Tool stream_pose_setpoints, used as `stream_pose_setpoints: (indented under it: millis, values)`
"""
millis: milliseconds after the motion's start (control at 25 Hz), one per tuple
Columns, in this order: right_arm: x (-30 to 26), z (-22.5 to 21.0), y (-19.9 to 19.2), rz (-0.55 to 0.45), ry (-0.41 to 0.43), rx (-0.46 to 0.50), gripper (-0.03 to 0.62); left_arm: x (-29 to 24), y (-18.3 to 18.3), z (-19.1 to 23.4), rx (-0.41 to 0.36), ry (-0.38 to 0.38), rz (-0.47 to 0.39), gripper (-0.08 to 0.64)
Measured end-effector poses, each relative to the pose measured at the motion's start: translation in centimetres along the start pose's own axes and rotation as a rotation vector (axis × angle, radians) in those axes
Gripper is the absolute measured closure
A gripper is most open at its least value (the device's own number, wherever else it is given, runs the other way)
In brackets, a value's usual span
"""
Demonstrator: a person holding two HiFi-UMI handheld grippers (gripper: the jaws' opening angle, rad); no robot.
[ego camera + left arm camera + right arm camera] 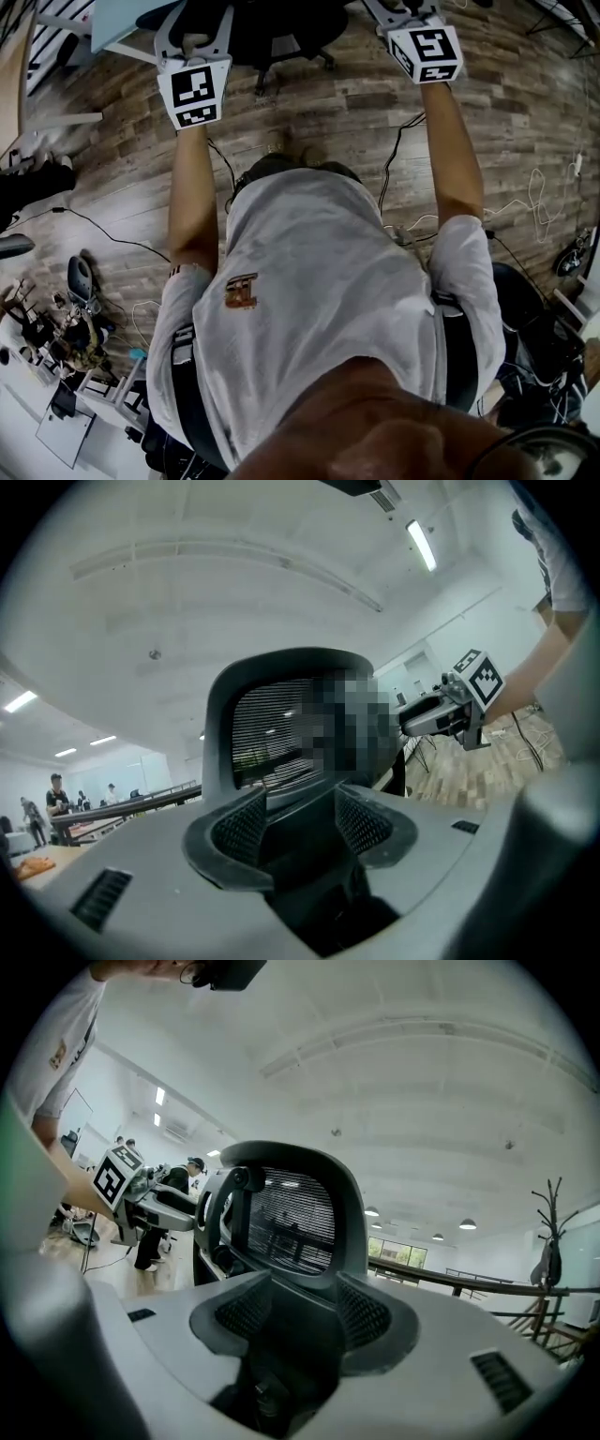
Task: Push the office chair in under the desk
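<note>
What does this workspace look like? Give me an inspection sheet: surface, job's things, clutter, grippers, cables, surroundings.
Surface: wood-plank floor.
Job's things: black mesh chair directly ahead of both grippers; desk corner beyond it, upper left in the head view; how far the chair is under cannot be told.
Clutter: loose gear on the floor to the person's left.
Grippers: left hand-held gripper and right hand-held gripper both open, level, chair backrest ahead of the jaws; contact unclear.
Cables: black cable and white cable lying on the floor.
Surroundings: open office, ceiling lights, people far off.
</note>
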State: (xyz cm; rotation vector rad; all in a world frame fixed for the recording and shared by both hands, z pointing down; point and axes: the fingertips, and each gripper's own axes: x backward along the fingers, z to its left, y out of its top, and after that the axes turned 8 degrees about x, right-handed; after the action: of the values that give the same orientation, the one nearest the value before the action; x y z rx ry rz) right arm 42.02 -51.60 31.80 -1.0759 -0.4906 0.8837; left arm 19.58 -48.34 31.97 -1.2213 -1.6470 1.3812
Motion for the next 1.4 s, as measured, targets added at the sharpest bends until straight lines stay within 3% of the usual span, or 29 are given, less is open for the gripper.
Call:
stream_pose_setpoints:
  millis: [320,560,640,720,840,1080,1400]
  values:
    - [3.3,4.4,1.9,-0.039,0.049,-0.018,0.362,4.8,1.0,-5.5,-0.237,-0.014,-0.004,0.311]
    - [4.4,7.2,1.7,-0.101,0.153,0.016,0.383,4.5,-0.2,-9.3,-0.277,-0.053,0.001,0.311]
    - [5.2,8.7,3.3,-0.159,0.177,0.073,0.402,5.4,0.3,-9.8,-0.288,-0.065,-0.017,0.320]
    - [6.2,10.4,4.7,-0.193,0.209,0.193,0.416,6.8,1.0,-10.3,-0.315,-0.080,-0.044,0.338]
    - [7.8,13.2,5.1,-0.108,0.259,0.347,0.434,9.2,2.0,-11.0,-0.397,-0.103,-0.079,0.365]
    - [7.5,16.3,5.7,-0.131,0.257,0.505,0.479,10.1,2.1,-11.4,-0.552,-0.127,-0.122,0.423]
    - [7.9,19.9,7.8,-0.137,0.245,0.657,0.520,12.6,2.0,-10.7,-0.623,-0.149,-0.154,0.464]
